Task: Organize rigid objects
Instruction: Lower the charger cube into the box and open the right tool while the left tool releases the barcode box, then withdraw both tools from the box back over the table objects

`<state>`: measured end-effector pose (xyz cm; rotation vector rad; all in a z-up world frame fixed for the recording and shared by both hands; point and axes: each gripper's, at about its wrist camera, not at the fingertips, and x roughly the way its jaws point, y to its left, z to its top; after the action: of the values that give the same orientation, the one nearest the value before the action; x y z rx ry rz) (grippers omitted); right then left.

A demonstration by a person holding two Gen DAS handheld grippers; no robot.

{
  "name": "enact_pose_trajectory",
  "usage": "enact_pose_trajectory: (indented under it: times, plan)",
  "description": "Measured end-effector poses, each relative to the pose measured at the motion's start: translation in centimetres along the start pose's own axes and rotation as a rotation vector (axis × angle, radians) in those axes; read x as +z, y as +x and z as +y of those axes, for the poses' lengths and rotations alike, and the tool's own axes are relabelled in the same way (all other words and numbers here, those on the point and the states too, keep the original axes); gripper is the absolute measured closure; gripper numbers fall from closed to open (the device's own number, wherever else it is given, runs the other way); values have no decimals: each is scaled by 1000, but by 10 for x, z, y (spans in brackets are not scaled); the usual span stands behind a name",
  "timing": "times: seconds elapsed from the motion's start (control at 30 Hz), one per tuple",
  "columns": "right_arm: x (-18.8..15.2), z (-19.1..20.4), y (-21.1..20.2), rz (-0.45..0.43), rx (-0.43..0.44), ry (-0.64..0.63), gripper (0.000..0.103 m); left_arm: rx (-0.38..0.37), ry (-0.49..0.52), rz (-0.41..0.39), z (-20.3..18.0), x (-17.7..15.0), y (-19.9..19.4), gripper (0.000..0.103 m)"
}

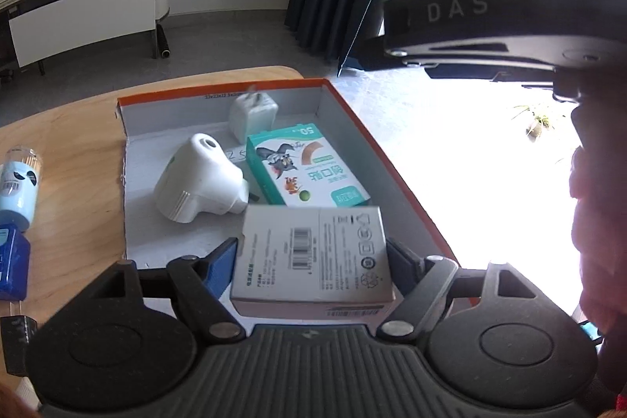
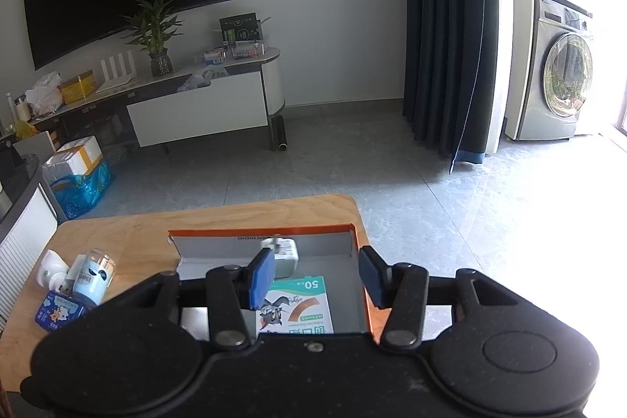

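Step in hand, as I read it: dropping the white carton (image 1: 313,257) into the shoe-box lid tray (image 1: 392,159). Left tool (image 1: 313,263) has the carton betw. its blue pads, barcode side up, over the tray's near end. Pads look right at the carton's sides, but can't tell if they're pressing or just off; can't tell either if the carton is down on the tray floor.

L to R on the counter (image 1: 70,128): toothpick jar (image 1: 19,179) and blue tin (image 1: 13,261) lie outside the tray, well left of it. In the tray: white plug-in unit (image 1: 200,179), white charger (image 1: 252,114) at the far wall, plaster box w/ cartoon print (image 1: 305,167), carton nearest.

Right tool (image 2: 315,277) hangs over the tray's right part, jaws part open, nothing betw. them.

Next move prob.: left tool spreads fully and lifts straight back w/o dragging the carton; then go for the jar and tin.

Room: pale wood counter, grey tile floor, TV unit w/ plant, dark curtain, washer at right, strong glare.
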<state>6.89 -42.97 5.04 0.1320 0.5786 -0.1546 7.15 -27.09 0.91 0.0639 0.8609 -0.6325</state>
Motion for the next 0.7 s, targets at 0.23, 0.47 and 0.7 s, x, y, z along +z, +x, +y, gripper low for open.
enact_pose_trajectory:
  times: [0.23,0.47,0.7]
  plan:
    - [-10,2,-15,-4,-9,7,32,77,-37,-15,8,-1,-16,14]
    - [-19,10,-24,2,-27,35,25,159,-92,-31,34,-1,-38,12]
    - [-31,28,-28,27,-21,32,25,220,-116,-39,52,-5,-58,12]
